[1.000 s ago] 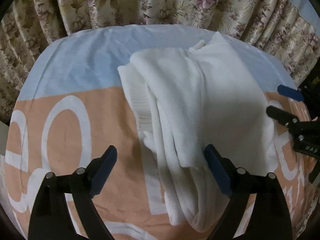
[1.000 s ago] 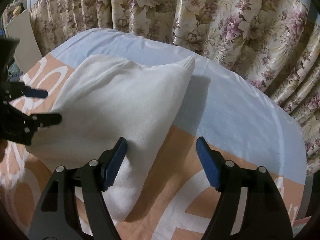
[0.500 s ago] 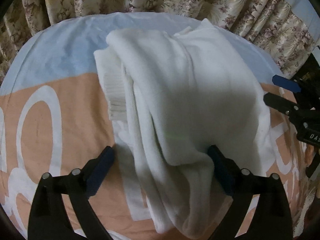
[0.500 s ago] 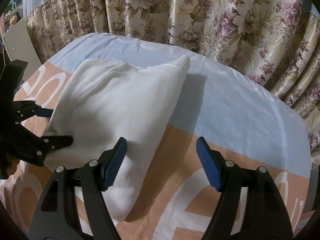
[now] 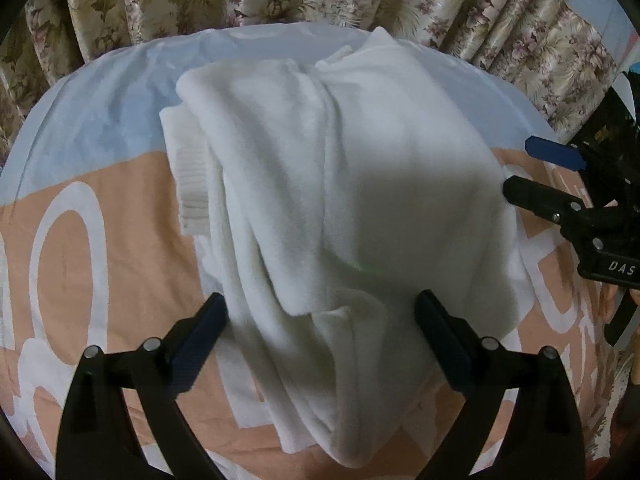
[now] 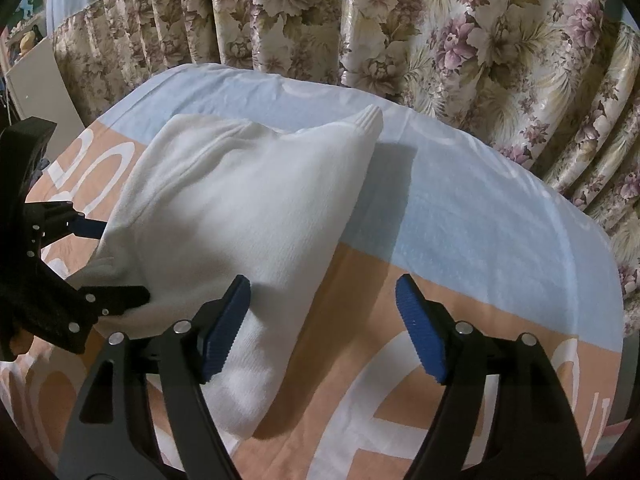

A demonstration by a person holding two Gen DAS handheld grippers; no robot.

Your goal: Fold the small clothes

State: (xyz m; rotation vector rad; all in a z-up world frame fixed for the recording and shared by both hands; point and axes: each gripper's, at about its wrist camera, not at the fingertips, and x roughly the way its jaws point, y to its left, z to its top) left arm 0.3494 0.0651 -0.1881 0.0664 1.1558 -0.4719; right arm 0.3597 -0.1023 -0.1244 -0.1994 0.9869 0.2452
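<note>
Over the last second the left hand-held gripper had moved in on the white garment, so that its spread fingers now straddled the bunched near end at 6 o'clock, where a second before that end lay beside only one finger. That looked like the set-up for pinching this end and carrying it over for another fold. The right hand-held gripper had barely shifted: spread wide, its left finger touching the garment's right edge, nothing pinched. Whether the left fingers already pressed the cloth was hard to tell.

By count: one garment, partly folded, lying across the middle of the table on its peach-and-blue cloth; two grippers; one flowered curtain from 10 to 2 o'clock.
</note>
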